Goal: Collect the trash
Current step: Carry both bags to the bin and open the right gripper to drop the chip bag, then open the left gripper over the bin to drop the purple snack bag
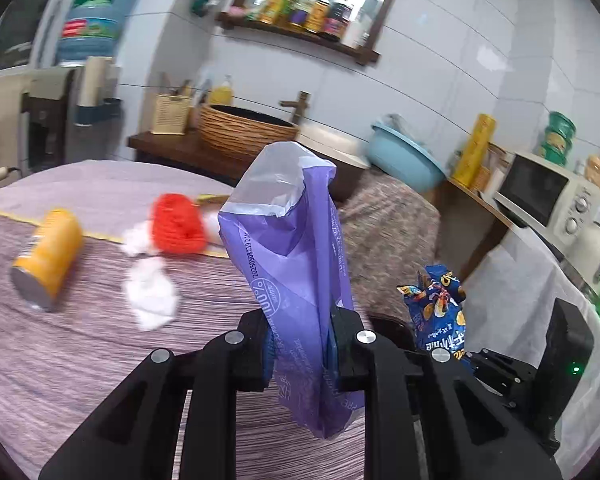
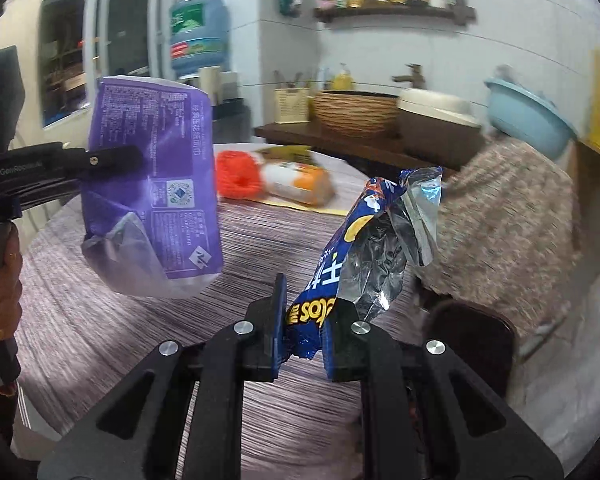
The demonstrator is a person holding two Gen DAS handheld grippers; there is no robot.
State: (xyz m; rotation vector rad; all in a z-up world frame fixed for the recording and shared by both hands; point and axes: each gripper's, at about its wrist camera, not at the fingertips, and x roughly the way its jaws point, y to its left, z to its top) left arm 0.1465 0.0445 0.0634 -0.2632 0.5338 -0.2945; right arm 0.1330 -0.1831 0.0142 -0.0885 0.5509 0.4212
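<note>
Trash is partly gathered: left hand-held gripper clamps a purple wrapper, right hand-held gripper clamps a blue snack bag (yellow can, tissues and red mesh lie beyond on the desk).

Glossy purple plastic wrapper, foil-lined snack bag, woven cloth tablecloth, wicker basket.

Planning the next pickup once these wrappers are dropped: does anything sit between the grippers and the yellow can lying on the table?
Nothing visible does. The yellow can lies on its side on open tablecloth. But the left gripper is shut on the purple wrapper, and the right gripper on the blue snack bag.
</note>
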